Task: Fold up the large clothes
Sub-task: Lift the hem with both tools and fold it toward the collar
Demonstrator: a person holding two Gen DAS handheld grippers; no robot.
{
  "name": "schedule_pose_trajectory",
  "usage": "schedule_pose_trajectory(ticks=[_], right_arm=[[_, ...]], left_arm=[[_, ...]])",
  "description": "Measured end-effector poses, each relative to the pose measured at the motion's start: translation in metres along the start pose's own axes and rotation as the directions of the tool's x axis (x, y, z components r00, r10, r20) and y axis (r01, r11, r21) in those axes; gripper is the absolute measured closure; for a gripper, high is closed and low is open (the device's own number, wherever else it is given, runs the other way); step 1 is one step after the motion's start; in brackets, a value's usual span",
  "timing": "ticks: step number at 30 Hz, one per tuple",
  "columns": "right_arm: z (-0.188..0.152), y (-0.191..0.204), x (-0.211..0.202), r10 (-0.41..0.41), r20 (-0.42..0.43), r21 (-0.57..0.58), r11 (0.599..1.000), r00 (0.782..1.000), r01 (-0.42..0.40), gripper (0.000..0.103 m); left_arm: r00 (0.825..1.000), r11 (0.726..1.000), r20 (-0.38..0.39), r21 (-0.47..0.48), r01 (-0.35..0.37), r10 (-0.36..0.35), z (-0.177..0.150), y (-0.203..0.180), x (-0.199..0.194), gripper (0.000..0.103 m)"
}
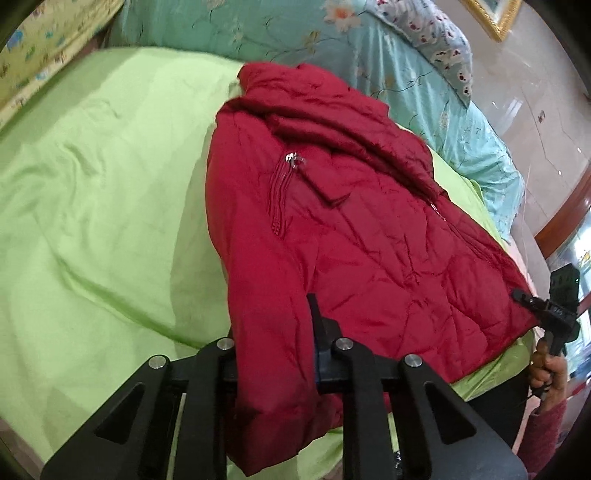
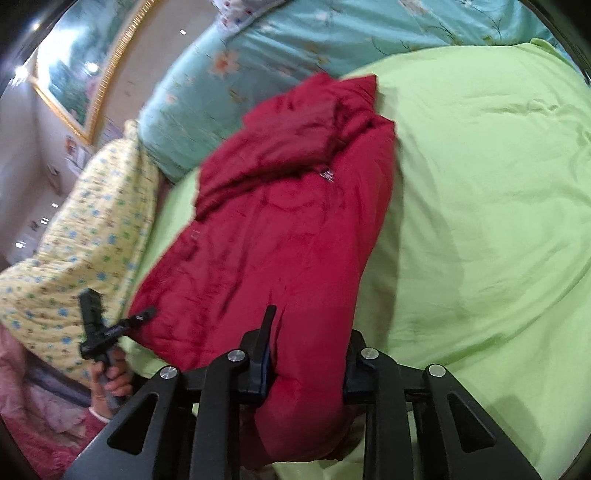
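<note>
With both jaws clamped on the red jacket's near hem, lift your left gripper and right gripper evenly, folding toward the collar.

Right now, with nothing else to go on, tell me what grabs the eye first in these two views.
The red padded jacket dominates, lying lengthwise on the lime green sheet with its hem toward the cameras. Each set of tongs is shut on a near corner of the hem: the left tongs on one, the right tongs on the other. Behind it lies a turquoise floral quilt.
</note>
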State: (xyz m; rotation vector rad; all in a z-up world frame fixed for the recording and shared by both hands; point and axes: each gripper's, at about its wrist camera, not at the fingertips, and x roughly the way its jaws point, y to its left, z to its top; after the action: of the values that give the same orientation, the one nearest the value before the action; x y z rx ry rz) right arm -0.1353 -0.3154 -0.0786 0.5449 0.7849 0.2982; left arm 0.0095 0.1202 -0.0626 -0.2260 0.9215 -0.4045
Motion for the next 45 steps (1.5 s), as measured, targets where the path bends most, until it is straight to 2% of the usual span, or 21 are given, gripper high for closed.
schedule_pose_trajectory(ticks=[4,8,13,16,19,25,31,37,43,45], right_arm=[[-0.005,-0.002,-0.011,0.076,0.018,0.02,0.997,0.997,-0.076,0.079],[0.0,-0.009,-0.022,0.158,0.059,0.06,0.985,0.986,-0.161,0.08],[0.025,-0.007,-0.03,0.24,0.128,0.069,0.966,0.962,-0.25,0.081],[0.043,0.0,-0.03,0.263,0.166,0.054,0.96,0.95,-0.275,0.082],[0.064,0.005,-0.034,0.271,0.206,0.031,0.959,0.94,-0.283,0.082],[0.112,0.003,-0.03,0.252,0.286,0.036,0.961,0.924,-0.273,0.082],[0.167,0.002,-0.003,0.191,0.354,0.059,0.972,0.915,-0.225,0.082],[0.214,-0.009,0.032,0.115,0.398,0.117,0.978,0.91,-0.175,0.082],[0.248,-0.036,0.073,0.08,0.417,0.208,0.961,0.905,-0.181,0.081],[0.256,-0.046,0.087,0.076,0.422,0.238,0.952,0.903,-0.192,0.077]], left_arm=[[1.0,1.0,0.009,-0.005,0.024,-0.024,-0.002,-0.001,-0.013,0.087],[0.995,0.996,0.054,-0.014,0.089,-0.088,0.013,-0.001,-0.032,0.087],[0.976,0.986,0.146,-0.004,0.166,-0.164,0.048,-0.01,-0.053,0.087],[0.957,0.977,0.202,-0.013,0.213,-0.206,0.076,-0.011,-0.056,0.087],[0.947,0.971,0.234,-0.043,0.234,-0.218,0.102,-0.007,-0.054,0.087],[0.935,0.97,0.29,-0.071,0.233,-0.204,0.138,-0.005,-0.046,0.087],[0.933,0.974,0.332,-0.124,0.192,-0.141,0.184,-0.002,-0.019,0.087],[0.94,0.986,0.333,-0.118,0.12,-0.074,0.226,-0.006,0.01,0.087],[0.952,0.985,0.306,-0.155,0.078,-0.028,0.269,0.003,0.055,0.086],[0.957,0.983,0.291,-0.169,0.072,-0.02,0.28,0.007,0.071,0.086]])
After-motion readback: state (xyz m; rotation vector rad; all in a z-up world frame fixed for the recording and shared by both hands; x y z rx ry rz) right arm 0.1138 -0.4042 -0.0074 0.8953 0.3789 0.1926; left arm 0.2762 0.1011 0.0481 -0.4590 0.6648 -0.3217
